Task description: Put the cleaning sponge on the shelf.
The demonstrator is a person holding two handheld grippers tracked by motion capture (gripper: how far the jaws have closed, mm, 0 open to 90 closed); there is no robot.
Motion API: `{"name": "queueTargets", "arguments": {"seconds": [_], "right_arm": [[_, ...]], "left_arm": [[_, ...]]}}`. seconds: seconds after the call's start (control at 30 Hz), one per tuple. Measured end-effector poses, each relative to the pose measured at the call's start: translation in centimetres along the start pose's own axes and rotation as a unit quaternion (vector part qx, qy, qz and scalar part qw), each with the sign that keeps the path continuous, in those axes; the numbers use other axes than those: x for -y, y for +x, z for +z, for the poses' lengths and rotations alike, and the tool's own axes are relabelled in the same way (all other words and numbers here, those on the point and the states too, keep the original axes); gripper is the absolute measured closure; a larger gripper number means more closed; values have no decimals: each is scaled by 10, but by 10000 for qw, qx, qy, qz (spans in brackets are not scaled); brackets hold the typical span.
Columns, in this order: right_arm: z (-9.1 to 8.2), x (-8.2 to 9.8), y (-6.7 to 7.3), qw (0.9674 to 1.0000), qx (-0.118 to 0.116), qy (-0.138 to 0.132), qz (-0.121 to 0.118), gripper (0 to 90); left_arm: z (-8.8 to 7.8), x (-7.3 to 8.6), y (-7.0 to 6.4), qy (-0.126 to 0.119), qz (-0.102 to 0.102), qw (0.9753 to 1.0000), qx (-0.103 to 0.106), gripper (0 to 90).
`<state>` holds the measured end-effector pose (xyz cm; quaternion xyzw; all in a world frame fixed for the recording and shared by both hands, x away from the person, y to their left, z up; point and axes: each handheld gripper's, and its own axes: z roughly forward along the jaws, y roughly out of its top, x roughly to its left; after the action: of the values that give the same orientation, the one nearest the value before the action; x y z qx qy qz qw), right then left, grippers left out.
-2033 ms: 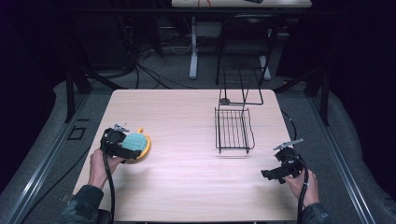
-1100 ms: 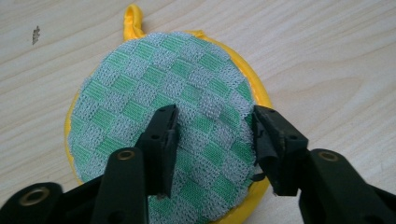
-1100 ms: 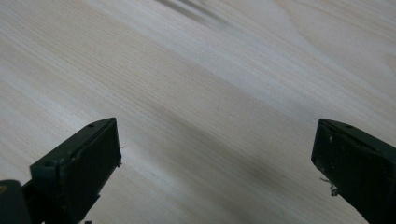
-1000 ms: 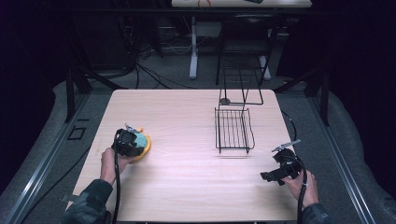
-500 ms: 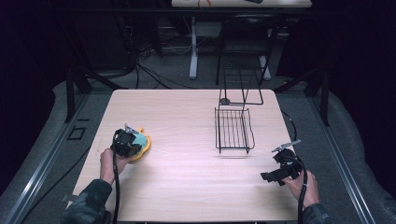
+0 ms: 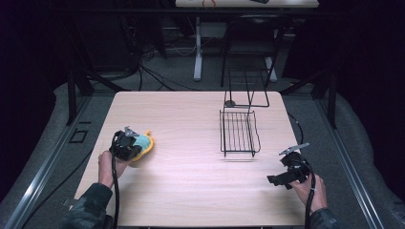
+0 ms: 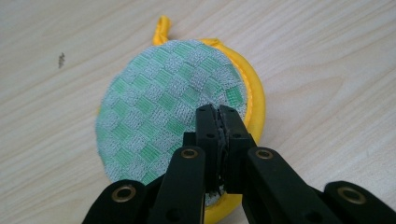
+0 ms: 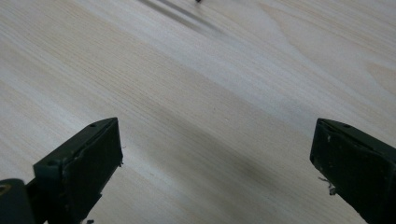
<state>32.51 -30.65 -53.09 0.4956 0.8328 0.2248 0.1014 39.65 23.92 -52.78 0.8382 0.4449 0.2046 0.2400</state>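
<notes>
Round green-check pot holder (image 7: 168,107), yellow rim, lower left of high view (image 6: 143,143). Left gripper (image 7: 218,114) jaws pressed together, pinching its near edge (cloth between pads). Right gripper (image 8: 215,154) spread, lower right, well apart. Wire rack (image 6: 239,133) to the right.

The room was dark, with light falling mainly on the pale wooden table (image 6: 191,109). Grey floor (image 6: 157,76) surrounded it, crossed by loose black cables (image 6: 153,76) on the far side. Farther off stood a second table (image 6: 248,4) on a white leg (image 6: 197,52).
</notes>
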Motion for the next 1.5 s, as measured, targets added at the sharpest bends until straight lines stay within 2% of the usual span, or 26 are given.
{"name": "queueTargets", "arguments": {"seconds": [0.57, 0.87, 1.2, 1.5], "right_arm": [[0, -1, -2, 10000, 36, 6, 2, 13], [-1, 0, -3, 10000, 28, -27, 36, 12], [-1, -1, -2, 10000, 35, -28, 28, 10], [0, -1, -2, 10000, 44, -53, 30, 8]], "left_arm": [[-26, -8, -2, -339, 257, 9987, -289, 889], [-37, -12, -6, -486, 316, 9978, -316, 889], [-45, -20, -19, -620, 515, 9965, -220, 888], [-45, -26, -25, -660, 535, 9963, -88, 887]]}}
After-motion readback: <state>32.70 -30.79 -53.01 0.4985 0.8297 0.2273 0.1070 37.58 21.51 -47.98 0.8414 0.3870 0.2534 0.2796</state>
